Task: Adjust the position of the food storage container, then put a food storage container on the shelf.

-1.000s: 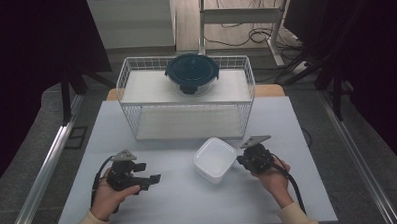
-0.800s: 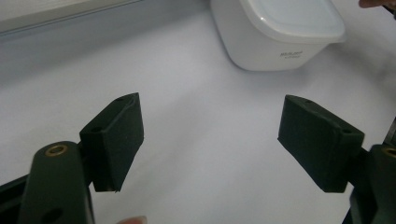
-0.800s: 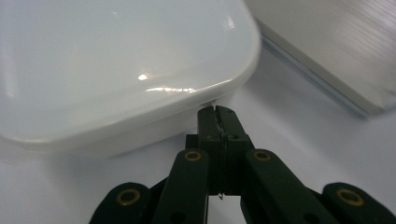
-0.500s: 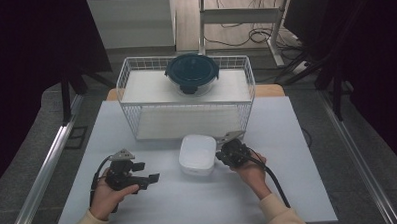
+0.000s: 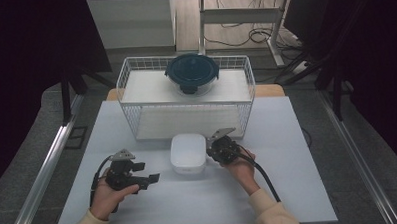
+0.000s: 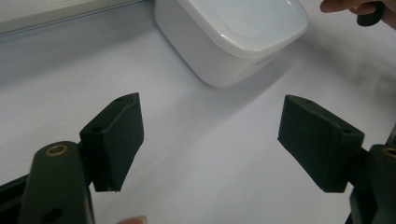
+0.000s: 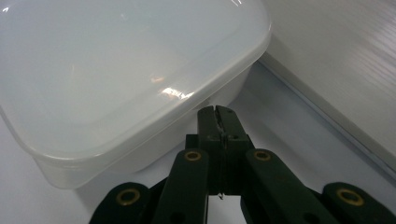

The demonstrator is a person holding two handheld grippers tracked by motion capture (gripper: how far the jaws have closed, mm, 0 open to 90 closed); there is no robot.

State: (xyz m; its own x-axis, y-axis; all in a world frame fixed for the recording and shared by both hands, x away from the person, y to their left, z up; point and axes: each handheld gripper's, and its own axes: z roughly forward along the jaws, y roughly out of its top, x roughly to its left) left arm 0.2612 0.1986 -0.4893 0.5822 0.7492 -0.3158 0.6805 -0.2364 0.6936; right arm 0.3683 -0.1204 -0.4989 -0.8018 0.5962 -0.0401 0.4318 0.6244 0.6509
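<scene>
A white lidded container (image 5: 188,152) stands in the middle of the white table, just in front of the wire basket. My right gripper (image 5: 211,151) is at its right side, jaws shut with nothing between them. In the right gripper view the closed tips (image 7: 217,112) meet the container's wall (image 7: 154,140) just under the lid's rim. My left gripper (image 5: 147,173) rests at the front left, held in a hand and pointing towards the container. Its jaws stand open and empty (image 6: 210,140), with the container (image 6: 233,32) a short way beyond them.
A white wire basket (image 5: 186,103) stands at the back of the table and holds a round container with a dark blue lid (image 5: 191,72) on its upper level. The table's front and right parts are bare. Dark curtains and a metal rail flank the table.
My right gripper has moved left across the table, and the white container has slid left with it, from right of centre to the middle. The left gripper has stayed put.
</scene>
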